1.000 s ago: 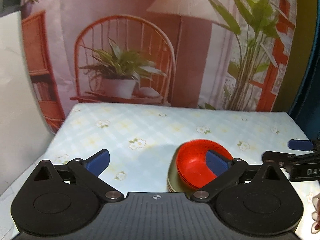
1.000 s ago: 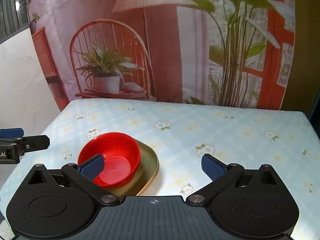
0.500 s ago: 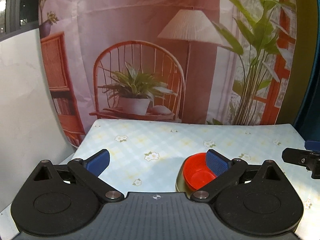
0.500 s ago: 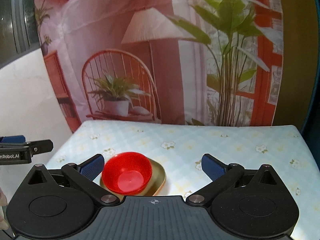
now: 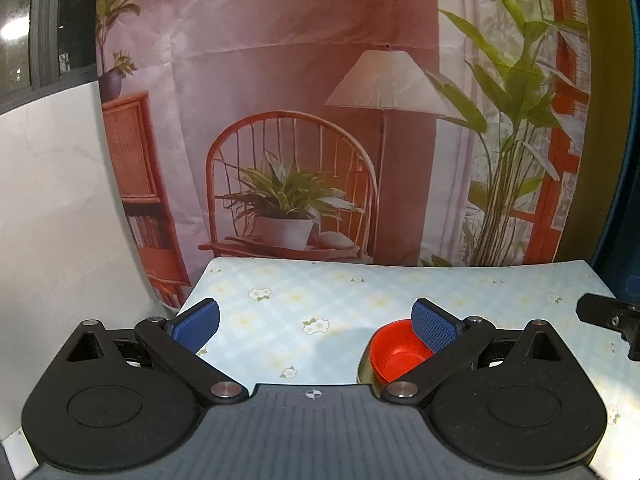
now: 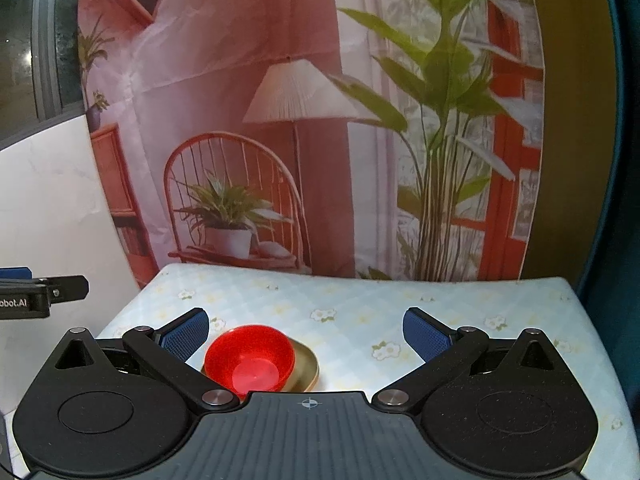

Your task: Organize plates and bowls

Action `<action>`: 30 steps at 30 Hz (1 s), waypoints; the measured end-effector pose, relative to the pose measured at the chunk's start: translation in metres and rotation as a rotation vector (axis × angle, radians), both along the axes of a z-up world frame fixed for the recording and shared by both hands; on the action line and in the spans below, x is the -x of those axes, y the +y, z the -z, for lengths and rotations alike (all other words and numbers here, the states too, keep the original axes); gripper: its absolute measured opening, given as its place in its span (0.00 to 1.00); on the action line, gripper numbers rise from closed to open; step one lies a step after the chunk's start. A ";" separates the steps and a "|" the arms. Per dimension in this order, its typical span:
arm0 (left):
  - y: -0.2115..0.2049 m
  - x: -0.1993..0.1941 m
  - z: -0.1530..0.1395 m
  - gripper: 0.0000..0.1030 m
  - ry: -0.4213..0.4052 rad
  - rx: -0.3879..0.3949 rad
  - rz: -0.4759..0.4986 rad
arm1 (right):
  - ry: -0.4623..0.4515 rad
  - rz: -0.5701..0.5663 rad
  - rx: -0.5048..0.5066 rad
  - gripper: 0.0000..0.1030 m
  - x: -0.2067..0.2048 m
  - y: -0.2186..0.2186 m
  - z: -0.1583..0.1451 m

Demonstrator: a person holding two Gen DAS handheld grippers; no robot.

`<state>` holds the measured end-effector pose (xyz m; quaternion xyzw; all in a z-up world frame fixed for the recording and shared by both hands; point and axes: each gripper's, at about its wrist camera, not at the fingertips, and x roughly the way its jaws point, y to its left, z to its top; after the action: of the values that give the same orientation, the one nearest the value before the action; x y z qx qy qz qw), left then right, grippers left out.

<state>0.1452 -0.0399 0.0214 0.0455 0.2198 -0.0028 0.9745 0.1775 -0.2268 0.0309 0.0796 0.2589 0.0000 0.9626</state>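
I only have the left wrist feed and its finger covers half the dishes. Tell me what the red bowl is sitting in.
Observer: The red bowl sits inside a gold plate, seen whole in the right wrist view.
Operator: Report the right gripper.
Observer: The right gripper is open and holds nothing, above the near edge of the table.
Operator: Say whether anything is in the bowl.
Observer: Nothing; its bare red bottom shows.
Operator: Give my own gripper's place from there.
Observer: The left gripper shows only as a tip at the left edge, well left of the bowl.
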 end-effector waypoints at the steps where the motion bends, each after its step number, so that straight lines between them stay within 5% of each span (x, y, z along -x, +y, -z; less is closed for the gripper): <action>1: -0.001 0.001 0.000 1.00 -0.002 -0.002 0.002 | -0.003 0.001 0.003 1.00 0.000 0.001 -0.001; 30: 0.001 0.006 -0.005 1.00 0.005 0.000 0.018 | -0.010 0.052 0.020 1.00 0.004 0.000 -0.011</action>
<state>0.1389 -0.0393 0.0268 0.0473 0.2219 -0.0119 0.9738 0.1734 -0.2264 0.0418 0.0769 0.2521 -0.0275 0.9642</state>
